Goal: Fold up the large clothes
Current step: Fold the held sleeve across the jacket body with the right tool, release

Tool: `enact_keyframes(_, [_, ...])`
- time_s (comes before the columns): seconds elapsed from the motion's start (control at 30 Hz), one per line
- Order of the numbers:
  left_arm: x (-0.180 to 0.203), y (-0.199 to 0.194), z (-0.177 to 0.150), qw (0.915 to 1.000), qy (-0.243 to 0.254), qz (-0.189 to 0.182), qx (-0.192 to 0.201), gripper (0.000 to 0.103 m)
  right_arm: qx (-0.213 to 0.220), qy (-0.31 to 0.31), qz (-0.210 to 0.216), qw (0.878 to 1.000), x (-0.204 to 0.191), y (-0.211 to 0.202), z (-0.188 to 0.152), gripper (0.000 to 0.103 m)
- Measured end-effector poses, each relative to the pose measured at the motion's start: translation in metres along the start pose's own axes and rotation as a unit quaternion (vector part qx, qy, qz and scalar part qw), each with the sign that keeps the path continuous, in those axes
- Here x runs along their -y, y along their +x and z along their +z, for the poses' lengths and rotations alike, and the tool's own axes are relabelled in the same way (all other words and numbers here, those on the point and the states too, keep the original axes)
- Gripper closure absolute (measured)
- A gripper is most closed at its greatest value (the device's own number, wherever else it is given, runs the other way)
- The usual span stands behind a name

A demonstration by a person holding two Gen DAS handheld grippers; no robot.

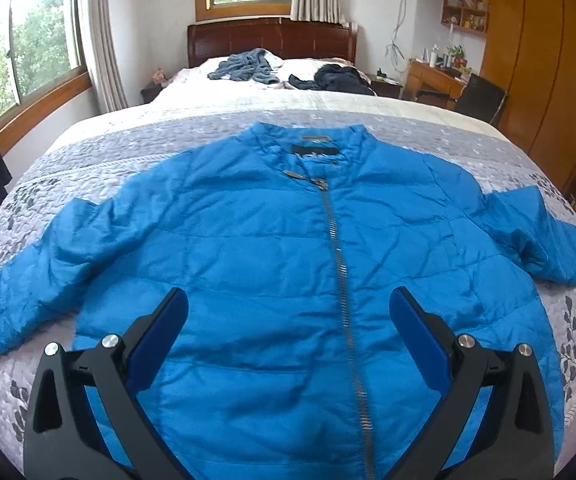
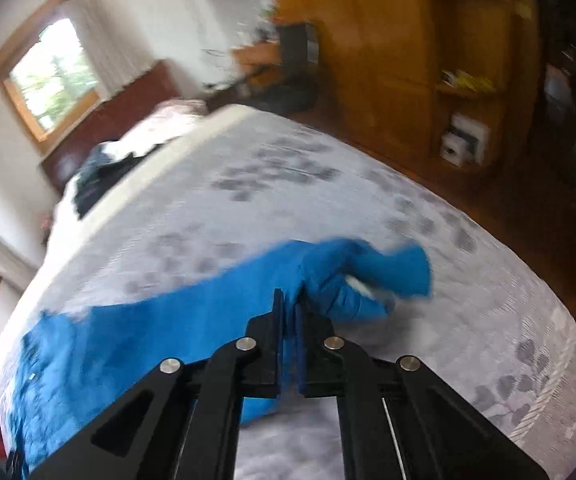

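Blue puffy jacket (image 1: 288, 240) lying flat on the grey leafy bedspread (image 1: 100, 168), front side up, zipper (image 1: 341, 272) closed, hem reaching toward the near edge of the bed, collar pointing toward the far end. Lying spread out, with both sleeves sticking out toward the side edges.

Looking like the very start of the folding: a sleeve being taken first. Right gripper (image 2: 289, 300) squeezing tight on the right sleeve (image 2: 351, 276), close to the cuff, near the right edge of the bed. Black fingers (image 2: 276, 332) pressing almost together with blue cloth pinched between them. Sleeve end bunching up just past the tips. Picture there blurring a lot, so hard telling how high the cloth is lifting.

Left gripper (image 1: 288, 308) hovering over the lower part of the jacket, pointing forward and a bit down. Fingers (image 1: 160, 336) spreading wide apart, holding nothing, not clearly touching the cloth.

Next, probably needing to carry the pinched sleeve across onto the chest, keeping it smooth. Left sleeve (image 1: 20, 280) waiting near the left edge for the open gripper.

Farther off, more clothes (image 1: 288, 70) piling up by the pillows, with the dark wooden headboard (image 1: 272, 40) behind.
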State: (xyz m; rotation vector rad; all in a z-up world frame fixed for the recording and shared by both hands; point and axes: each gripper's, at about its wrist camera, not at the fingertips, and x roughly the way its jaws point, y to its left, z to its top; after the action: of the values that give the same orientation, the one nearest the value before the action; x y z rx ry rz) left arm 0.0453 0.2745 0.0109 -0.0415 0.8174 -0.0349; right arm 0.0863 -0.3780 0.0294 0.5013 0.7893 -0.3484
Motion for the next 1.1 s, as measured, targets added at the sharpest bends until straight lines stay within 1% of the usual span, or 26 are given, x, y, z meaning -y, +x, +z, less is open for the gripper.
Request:
enact_keyframes(0.1, [-0.01, -0.002, 0.0, 1.0, -0.007, 0.002, 0.003, 0.003, 0.007, -0.047, 0.035, 0.998, -0.046, -0.016, -0.003, 0.101])
enact_keyframes(0.13, [-0.014, -0.003, -0.001, 0.9999, -0.009, 0.004, 0.004, 0.003, 0.008, -0.064, 0.056, 0.996, -0.066, -0.022, -0.007, 0.102])
enact_keyframes(0.2, [-0.021, -0.004, -0.001, 0.9999, -0.013, 0.005, 0.003, 0.003, 0.009, -0.084, 0.088, 0.992, -0.092, -0.03, -0.014, 0.103])
enact_keyframes(0.23, [-0.024, -0.004, -0.002, 0.9999, -0.016, 0.006, 0.004, 0.003, 0.009, -0.1, 0.106, 0.989, -0.111, -0.033, -0.019, 0.103])
enact_keyframes(0.33, [-0.032, -0.006, -0.002, 0.9998, -0.018, 0.011, 0.005, 0.003, 0.003, -0.15, 0.134, 0.98, -0.165, -0.041, -0.037, 0.103])
enact_keyframes(0.43, [-0.042, -0.009, -0.004, 0.9995, -0.025, 0.015, 0.011, 0.003, -0.023, -0.151, 0.157, 0.976, -0.19, -0.039, -0.043, 0.103])
enact_keyframes(0.47, [-0.045, -0.009, -0.004, 0.9995, -0.027, 0.014, 0.012, 0.003, -0.021, -0.149, 0.145, 0.978, -0.192, -0.038, -0.043, 0.1])
enact_keyframes(0.5, [-0.046, -0.009, -0.005, 0.9995, -0.028, 0.013, 0.012, 0.003, -0.018, -0.148, 0.133, 0.98, -0.19, -0.037, -0.042, 0.098])
enact_keyframes(0.53, [-0.048, -0.009, -0.006, 0.9995, -0.028, 0.011, 0.012, 0.003, -0.015, -0.144, 0.105, 0.984, -0.183, -0.034, -0.042, 0.091])
enact_keyframes(0.57, [-0.049, -0.008, -0.006, 0.9995, -0.028, 0.01, 0.011, 0.003, -0.017, -0.137, 0.09, 0.986, -0.174, -0.031, -0.04, 0.072])
enact_keyframes(0.6, [-0.049, -0.007, -0.006, 0.9996, -0.027, 0.009, 0.009, 0.003, -0.022, -0.124, 0.079, 0.989, -0.162, -0.027, -0.037, 0.062])
enact_keyframes(0.63, [-0.05, -0.005, -0.006, 0.9996, -0.026, 0.006, 0.008, 0.003, -0.028, -0.096, 0.069, 0.993, -0.14, -0.021, -0.031, 0.048])
enact_keyframes(0.7, [-0.05, -0.003, -0.007, 0.9997, -0.025, 0.003, 0.005, 0.003, -0.038, -0.061, 0.047, 0.996, -0.103, -0.013, -0.024, 0.047])
enact_keyframes(0.8, [-0.047, 0.001, -0.009, 0.9997, -0.023, -0.004, -0.001, 0.003, -0.054, 0.003, -0.012, 0.998, -0.028, 0.001, -0.017, 0.047])
enact_keyframes(0.83, [-0.046, 0.002, -0.009, 0.9998, -0.02, -0.004, -0.003, 0.003, -0.056, 0.02, -0.02, 0.998, -0.011, 0.004, -0.016, 0.046])
enact_keyframes(0.87, [-0.044, 0.003, -0.01, 0.9998, -0.017, -0.004, -0.003, 0.003, -0.061, 0.042, -0.02, 0.997, 0.01, 0.007, -0.018, 0.042])
enact_keyframes(0.9, [-0.042, 0.003, -0.01, 0.9999, -0.014, -0.003, -0.004, 0.003, -0.065, 0.055, -0.013, 0.996, 0.023, 0.008, -0.02, 0.039])
enact_keyframes(0.93, [-0.04, 0.004, -0.011, 0.9999, -0.011, -0.002, -0.005, 0.003, -0.072, 0.075, 0.011, 0.995, 0.038, 0.01, -0.024, 0.035])
enact_keyframes(1.03, [-0.036, 0.006, -0.011, 1.0, -0.005, 0.0, -0.008, 0.003, -0.089, 0.112, 0.086, 0.986, 0.056, 0.016, -0.034, 0.034])
enact_keyframes(1.1, [-0.033, 0.006, -0.012, 1.0, -0.003, 0.002, -0.009, 0.003, -0.09, 0.115, 0.109, 0.983, 0.055, 0.019, -0.036, 0.034])
